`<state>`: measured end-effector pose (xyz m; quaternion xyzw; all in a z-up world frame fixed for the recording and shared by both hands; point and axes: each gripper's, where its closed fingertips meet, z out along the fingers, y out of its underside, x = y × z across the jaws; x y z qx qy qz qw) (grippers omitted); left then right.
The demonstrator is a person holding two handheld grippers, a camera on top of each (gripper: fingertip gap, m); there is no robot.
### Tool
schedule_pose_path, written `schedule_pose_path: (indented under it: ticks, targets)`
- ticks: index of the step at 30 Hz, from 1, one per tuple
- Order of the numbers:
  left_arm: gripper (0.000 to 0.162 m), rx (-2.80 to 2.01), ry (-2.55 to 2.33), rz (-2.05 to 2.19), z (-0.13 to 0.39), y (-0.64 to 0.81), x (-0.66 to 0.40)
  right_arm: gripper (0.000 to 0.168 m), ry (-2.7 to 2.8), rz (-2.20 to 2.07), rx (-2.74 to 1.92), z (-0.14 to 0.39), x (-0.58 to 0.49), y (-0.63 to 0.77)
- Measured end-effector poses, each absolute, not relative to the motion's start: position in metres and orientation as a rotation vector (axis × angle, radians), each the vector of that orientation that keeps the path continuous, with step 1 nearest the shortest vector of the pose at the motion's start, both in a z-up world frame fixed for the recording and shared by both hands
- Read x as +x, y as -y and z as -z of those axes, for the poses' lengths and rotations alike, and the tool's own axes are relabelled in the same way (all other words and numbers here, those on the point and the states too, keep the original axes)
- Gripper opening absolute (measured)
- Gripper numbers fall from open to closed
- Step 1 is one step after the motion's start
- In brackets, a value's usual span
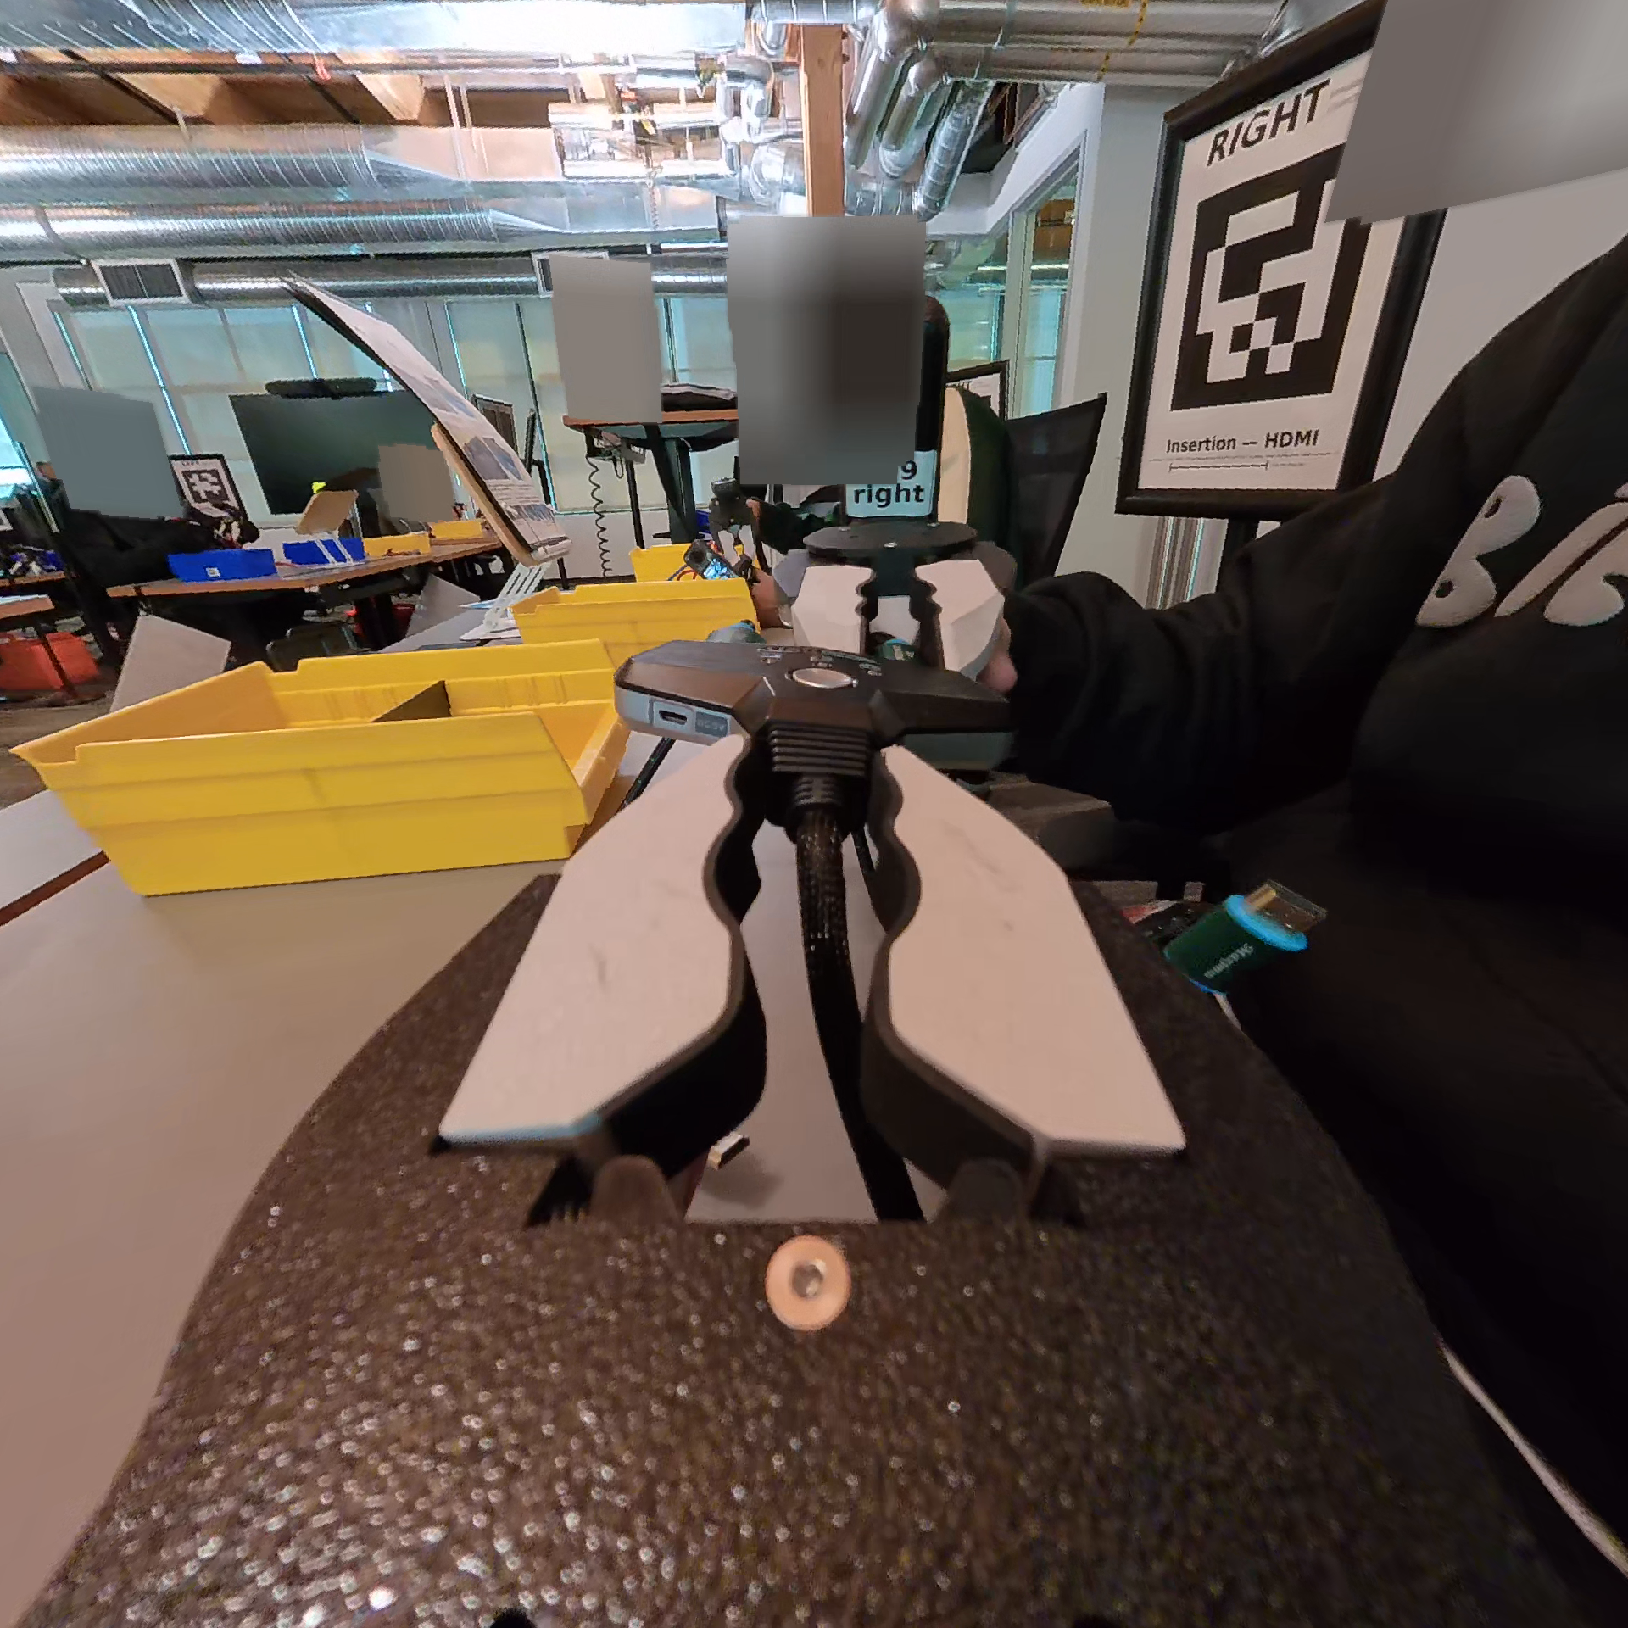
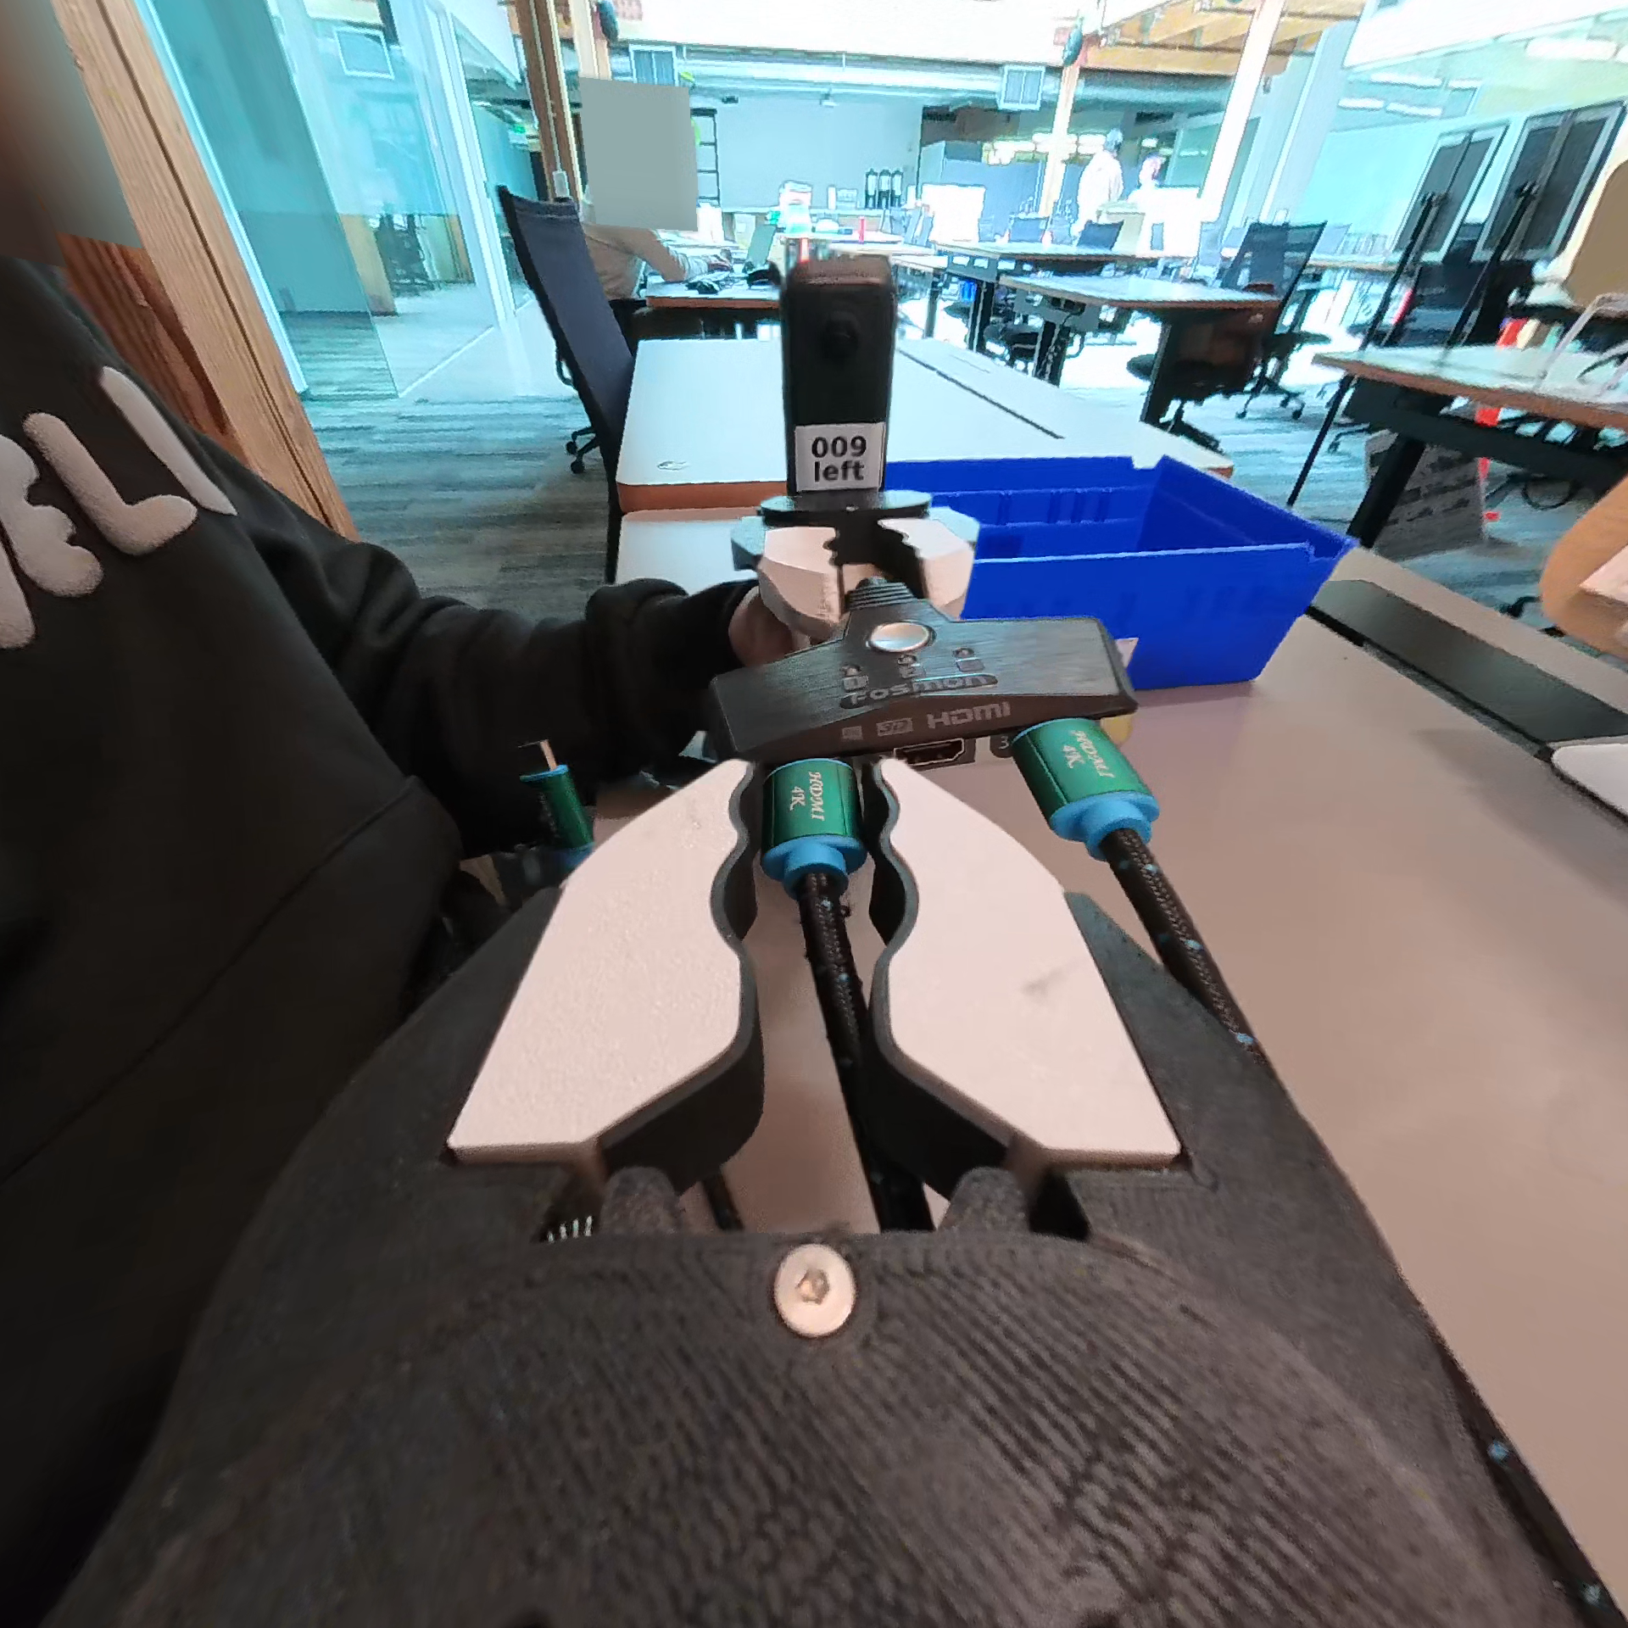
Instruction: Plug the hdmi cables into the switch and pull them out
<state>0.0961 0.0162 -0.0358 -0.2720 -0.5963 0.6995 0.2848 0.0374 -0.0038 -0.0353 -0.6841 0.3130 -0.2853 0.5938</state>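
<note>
Here your left gripper [image 1: 815, 775] clamps the ribbed neck of the switch [image 2: 921, 683], where its own braided lead comes out, and holds the switch above the table [image 2: 1321, 881]. Your right gripper [image 2: 810, 810] is closed on the green plug [image 2: 809, 815] seated in the port at 7 o'clock of the switch; a second green plug [image 2: 1079, 784] sits in the port at 5 o'clock, and the middle port [image 2: 938, 751] between them is bare. A third green plug [image 1: 1246, 938] lies loose against your sleeve. Whether you are seating or drawing this plug cannot be told; either way, move it straight along the port's axis and brace the switch level, without twisting. Near the switch, a blue bin [image 2: 1145, 564] stands at 1 o'clock in the right wrist view, a yellow bin [image 1: 335, 766] at 9 o'clock in the left. Neither blocks the pull; the neighbouring cable [image 2: 1172, 934] runs just beside your right finger.
</note>
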Motion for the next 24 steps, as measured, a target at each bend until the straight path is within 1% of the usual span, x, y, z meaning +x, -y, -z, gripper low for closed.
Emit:
schedule_pose_path:
  ticks: [17,24]
  targets:
    - [0.023,-0.818,1.603,-1.852,0.039,-0.018,0.084,0.022,-0.688,0.579,-1.737,0.038,0.024,0.010]
    - [0.022,-0.791,1.681,-1.894,0.037,-0.012,0.091,0.022,-0.728,0.618,-1.693,0.037,0.031,0.012]
